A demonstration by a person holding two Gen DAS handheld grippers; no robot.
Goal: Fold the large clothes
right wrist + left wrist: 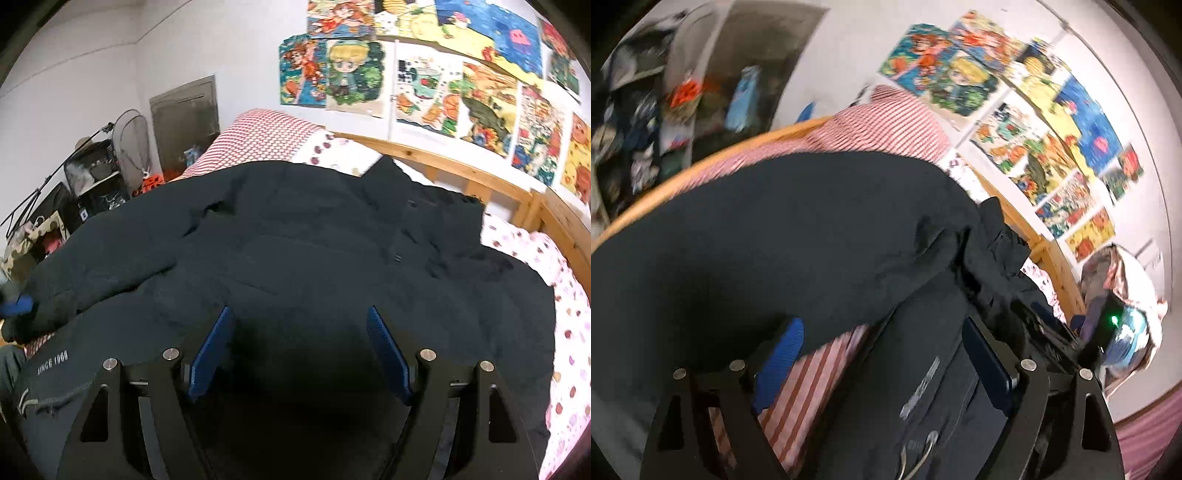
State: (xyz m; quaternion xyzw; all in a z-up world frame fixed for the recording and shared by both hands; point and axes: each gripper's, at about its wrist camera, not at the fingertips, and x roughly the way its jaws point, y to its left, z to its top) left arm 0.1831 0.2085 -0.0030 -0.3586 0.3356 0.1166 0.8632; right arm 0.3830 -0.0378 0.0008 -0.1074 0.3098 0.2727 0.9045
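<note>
The right gripper (pixel 299 354) hovers wide-fingered over the dark jacket (pixel 295 240), its sleeve (pixel 103 273) at nine o'clock, ready to fold; the left gripper (pixel 886 354) also gapes.

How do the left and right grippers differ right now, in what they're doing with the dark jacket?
The left gripper stands open with a jacket fold draped over its left finger; the right gripper is open with nothing on its blue pads. The left view is tilted and blurred; the right view is level and sharp. Both are open above the jacket.
</note>
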